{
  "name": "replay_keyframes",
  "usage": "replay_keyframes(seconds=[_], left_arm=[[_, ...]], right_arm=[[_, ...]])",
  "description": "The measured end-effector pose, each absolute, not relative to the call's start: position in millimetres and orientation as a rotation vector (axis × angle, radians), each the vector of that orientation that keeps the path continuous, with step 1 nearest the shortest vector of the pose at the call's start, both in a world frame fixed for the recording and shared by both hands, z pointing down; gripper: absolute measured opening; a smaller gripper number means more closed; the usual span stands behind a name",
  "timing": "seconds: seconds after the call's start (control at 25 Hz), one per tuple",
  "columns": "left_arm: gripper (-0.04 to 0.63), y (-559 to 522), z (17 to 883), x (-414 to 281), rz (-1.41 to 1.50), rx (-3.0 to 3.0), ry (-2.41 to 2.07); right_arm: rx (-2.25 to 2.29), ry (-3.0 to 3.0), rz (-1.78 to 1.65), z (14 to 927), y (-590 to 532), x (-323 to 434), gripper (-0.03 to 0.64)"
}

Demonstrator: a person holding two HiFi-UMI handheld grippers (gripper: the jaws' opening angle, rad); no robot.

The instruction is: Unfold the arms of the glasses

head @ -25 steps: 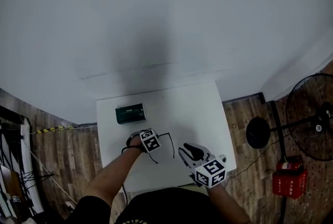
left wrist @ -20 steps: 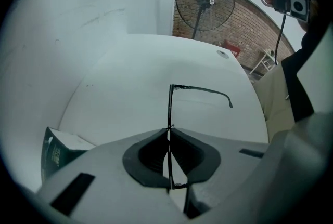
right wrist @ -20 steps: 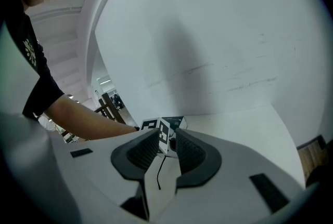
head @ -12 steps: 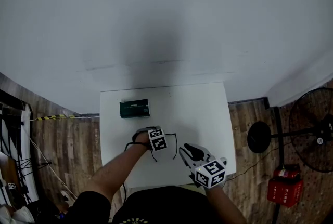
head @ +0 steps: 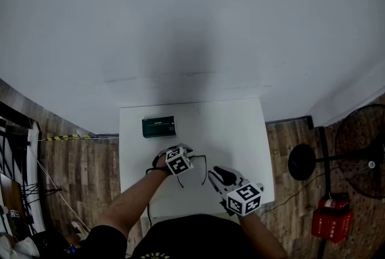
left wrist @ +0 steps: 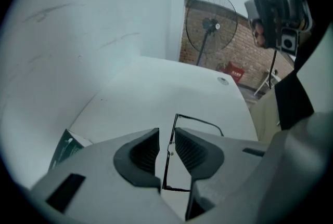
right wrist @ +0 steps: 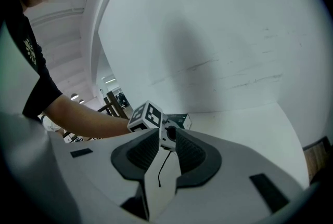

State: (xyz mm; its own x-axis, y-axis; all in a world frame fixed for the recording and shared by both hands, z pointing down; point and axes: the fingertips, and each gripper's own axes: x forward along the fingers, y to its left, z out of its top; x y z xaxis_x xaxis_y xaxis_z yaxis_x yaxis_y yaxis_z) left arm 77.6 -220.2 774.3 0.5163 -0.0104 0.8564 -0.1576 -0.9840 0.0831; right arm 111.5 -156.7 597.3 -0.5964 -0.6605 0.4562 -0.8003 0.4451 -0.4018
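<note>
Thin black wire glasses (head: pixel 204 167) lie near the front of the white table (head: pixel 240 125). In the left gripper view the front of the glasses (left wrist: pixel 167 166) runs edge-on between the jaws, and both arms point right. My left gripper (head: pixel 188 157) is shut on that front at the bridge (left wrist: pixel 166 141). My right gripper (head: pixel 212 175) hovers just right of the glasses, shut and holding nothing (right wrist: pixel 167 141). Past its jaws the right gripper view shows the left gripper's marker cube (right wrist: pixel 147 115) and the tip of one glasses arm (right wrist: pixel 163 166).
A dark green box (head: pixel 158 127) lies at the table's back left, also seen in the left gripper view (left wrist: pixel 65 147). A standing fan (head: pixel 361 149) and a red container (head: pixel 328 223) are on the wooden floor to the right. A white wall rises behind the table.
The head view has shifted a little. My left gripper stays on the glasses and my right gripper stays beside them; the glasses have not visibly moved.
</note>
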Motion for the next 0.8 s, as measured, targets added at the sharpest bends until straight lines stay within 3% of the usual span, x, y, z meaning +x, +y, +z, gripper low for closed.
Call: replay_keyframes(seconds=[0.24,0.52,0.8], left_arm=[[0.078,-236,704,59,1.034,2.648,-0.439],[0.067,-237,584,6,0.412,2.694,-0.806],[0.006,-209,503,-46,0.141,2.731,-1.088]], right_arm=[[1.277,-2.473,0.812,593,-156,116,0.097],[1.359,-2.519,0.681,567,-156,123,0.041],[1.451,-2.590,0.487,515,-155,127,0.002]])
